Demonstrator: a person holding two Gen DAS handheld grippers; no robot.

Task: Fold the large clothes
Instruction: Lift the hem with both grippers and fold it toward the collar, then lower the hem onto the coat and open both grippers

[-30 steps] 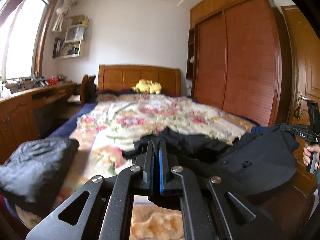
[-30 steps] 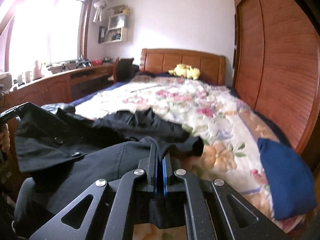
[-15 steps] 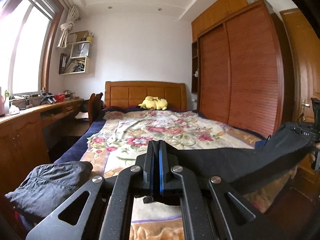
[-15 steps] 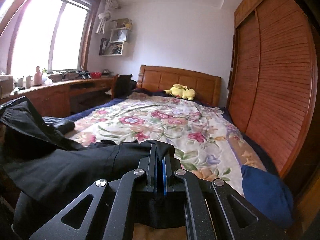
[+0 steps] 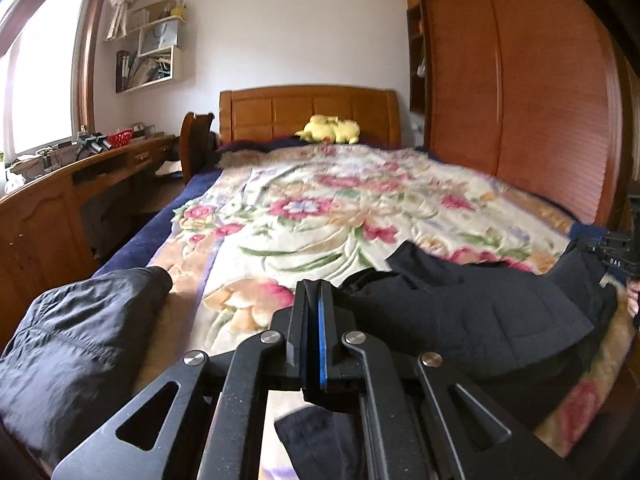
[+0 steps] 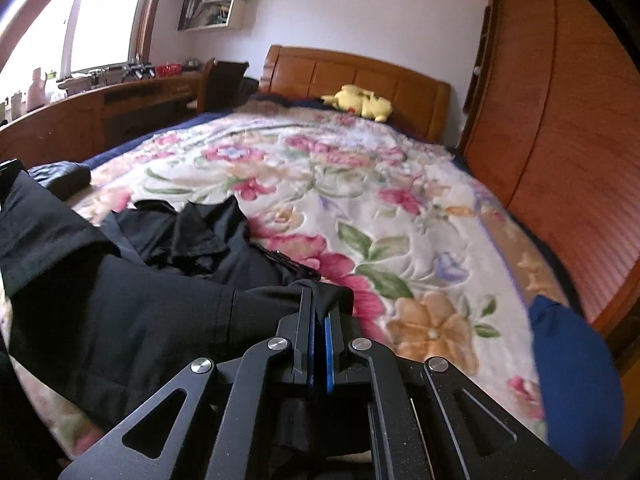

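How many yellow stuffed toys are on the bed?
1. The yellow stuffed toy lies at the far end of the bed, against the wooden headboard. None other shows, though bedding could hide more.

The bed (image 5: 192, 220) wears a floral blanket (image 5: 320, 208); on it a black garment (image 5: 480, 312) (rumpled), a dark jacket (image 5: 80, 340), a yellow plush (image 5: 332, 128).

This is a bedroom in a home. A bed (image 5: 360, 208) with wooden headboard (image 5: 308, 114) and floral blanket (image 6: 360, 184) takes most of the room, w/ a yellow plush toy (image 5: 330, 130) at the head. A tall wooden wardrobe (image 5: 520, 92) stands along the right side. On the left there is a window (image 5: 40, 80), a long wooden counter (image 5: 48, 200) w/ small items, and wall shelves (image 5: 154, 56) w/ books etc.
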